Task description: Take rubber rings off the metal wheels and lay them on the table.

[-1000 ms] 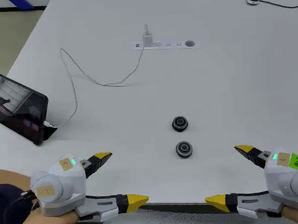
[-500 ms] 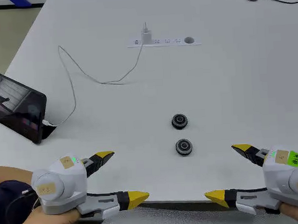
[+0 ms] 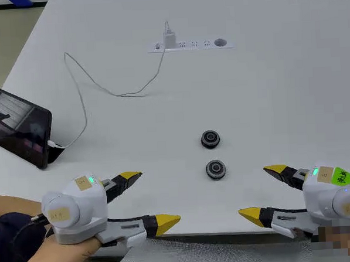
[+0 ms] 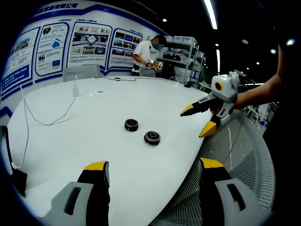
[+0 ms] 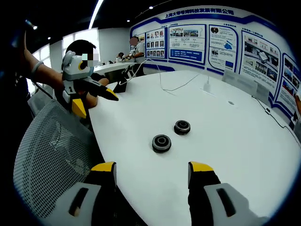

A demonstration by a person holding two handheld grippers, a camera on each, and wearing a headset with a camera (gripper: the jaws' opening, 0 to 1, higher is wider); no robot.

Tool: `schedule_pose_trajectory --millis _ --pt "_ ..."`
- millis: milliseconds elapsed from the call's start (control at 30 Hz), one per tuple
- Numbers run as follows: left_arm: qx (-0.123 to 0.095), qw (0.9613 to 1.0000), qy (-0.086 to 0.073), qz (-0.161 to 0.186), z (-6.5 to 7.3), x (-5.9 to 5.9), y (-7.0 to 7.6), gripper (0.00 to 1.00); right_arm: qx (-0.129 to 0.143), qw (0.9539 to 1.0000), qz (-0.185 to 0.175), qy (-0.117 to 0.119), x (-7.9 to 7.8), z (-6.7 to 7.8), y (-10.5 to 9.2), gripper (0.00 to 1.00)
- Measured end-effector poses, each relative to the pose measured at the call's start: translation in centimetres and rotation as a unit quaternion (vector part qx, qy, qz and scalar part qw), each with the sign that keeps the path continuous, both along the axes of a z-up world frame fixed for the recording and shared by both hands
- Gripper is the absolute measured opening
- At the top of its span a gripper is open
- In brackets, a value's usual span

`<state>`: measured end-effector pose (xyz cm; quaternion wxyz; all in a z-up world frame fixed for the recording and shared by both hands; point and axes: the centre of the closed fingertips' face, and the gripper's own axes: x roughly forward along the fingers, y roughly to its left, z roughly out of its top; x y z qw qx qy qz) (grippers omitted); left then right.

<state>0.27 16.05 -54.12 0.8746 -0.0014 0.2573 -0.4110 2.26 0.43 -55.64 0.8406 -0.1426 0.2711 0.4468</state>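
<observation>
Two small metal wheels with black rubber rings lie flat on the white table: the nearer wheel [image 3: 216,169] [image 4: 152,137] [image 5: 161,143] and the farther wheel [image 3: 210,139] [image 4: 131,125] [image 5: 182,127]. My left gripper [image 3: 151,199] [image 4: 153,167] hovers open at the table's near edge, left of the wheels. My right gripper [image 3: 259,192] [image 5: 151,168] hovers open at the near edge on the right. Both hold nothing. Each gripper appears in the other's view: right gripper [image 4: 197,121], left gripper [image 5: 96,101].
A power strip [image 3: 188,46] with a plugged charger lies at the far middle; its cable [image 3: 79,95] runs to a tablet [image 3: 16,132] propped at the left edge. A mesh chair back [image 3: 187,256] sits below the near edge. A person stands at the far end [image 4: 150,54].
Both grippers have edged a little inward and forward toward the wheels. The head camera tilted slightly, shifting the scene. The wheels have not moved.
</observation>
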Motion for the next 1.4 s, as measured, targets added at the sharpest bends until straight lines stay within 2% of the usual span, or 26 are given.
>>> schedule_pose_trajectory --millis 133,567,867,1100,1400 --pt "0.002 1.0000 0.000 -0.006 0.0 0.1 -0.3 0.77 -0.003 1.0000 -0.004 0.004 0.1 -0.1 0.0 0.60" --pt "0.007 0.9996 -0.002 -0.026 -0.1 0.6 -1.6 0.68 -0.006 0.9998 -0.015 0.013 0.3 -0.5 0.7 0.43" --pt "0.008 0.9992 -0.004 -0.040 0.0 1.4 -3.1 0.65 -0.004 0.9996 -0.021 0.020 0.9 -1.1 1.3 0.42" --pt "0.011 0.9986 -0.007 -0.052 -0.1 2.4 -4.1 0.59 -0.003 0.9995 -0.022 0.021 1.4 -1.3 1.7 0.40" --pt "0.019 0.9980 -0.006 -0.061 -0.5 2.9 -5.0 0.52 -0.003 0.9993 -0.027 0.025 2.3 -1.7 1.9 0.37"
